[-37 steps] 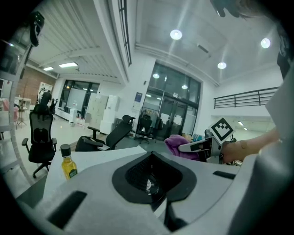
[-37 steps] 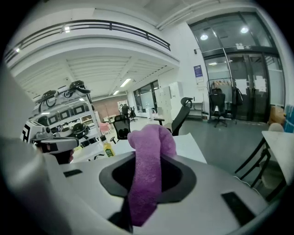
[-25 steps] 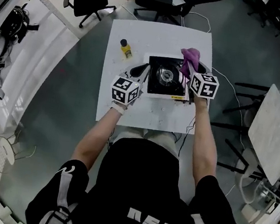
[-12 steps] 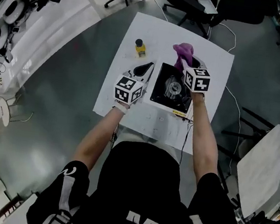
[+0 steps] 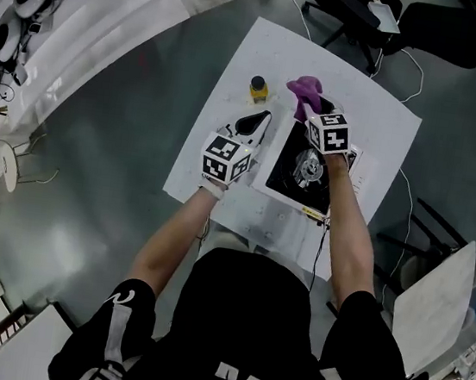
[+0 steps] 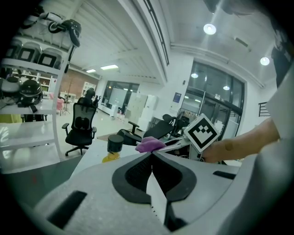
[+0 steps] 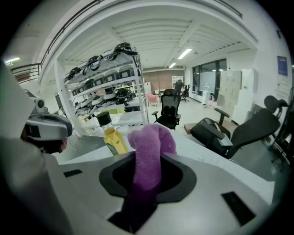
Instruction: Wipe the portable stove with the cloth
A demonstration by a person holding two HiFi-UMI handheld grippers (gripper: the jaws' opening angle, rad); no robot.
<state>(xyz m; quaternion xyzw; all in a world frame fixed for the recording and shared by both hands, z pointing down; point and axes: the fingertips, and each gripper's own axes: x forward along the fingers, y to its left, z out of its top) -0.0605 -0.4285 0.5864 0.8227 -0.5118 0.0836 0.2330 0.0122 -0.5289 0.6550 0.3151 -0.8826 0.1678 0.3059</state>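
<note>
The black portable stove sits on the white table. My right gripper is over the stove's far edge, shut on the purple cloth. In the right gripper view the cloth stands up out of the jaws of that gripper. My left gripper hovers just left of the stove, shut with nothing in it. In the left gripper view the tips of that gripper meet, with the cloth showing beyond them.
A small bottle of yellow liquid with a black cap stands on the table beyond the left gripper, close to the cloth. Black office chairs sit past the table's far edge. A cable hangs at the near edge. A white side table stands to the right.
Both grippers have moved further out over the table and lower. The right one has carried the cloth from the stove's far right corner towards its far left, nearer the bottle. The head view has swung.
</note>
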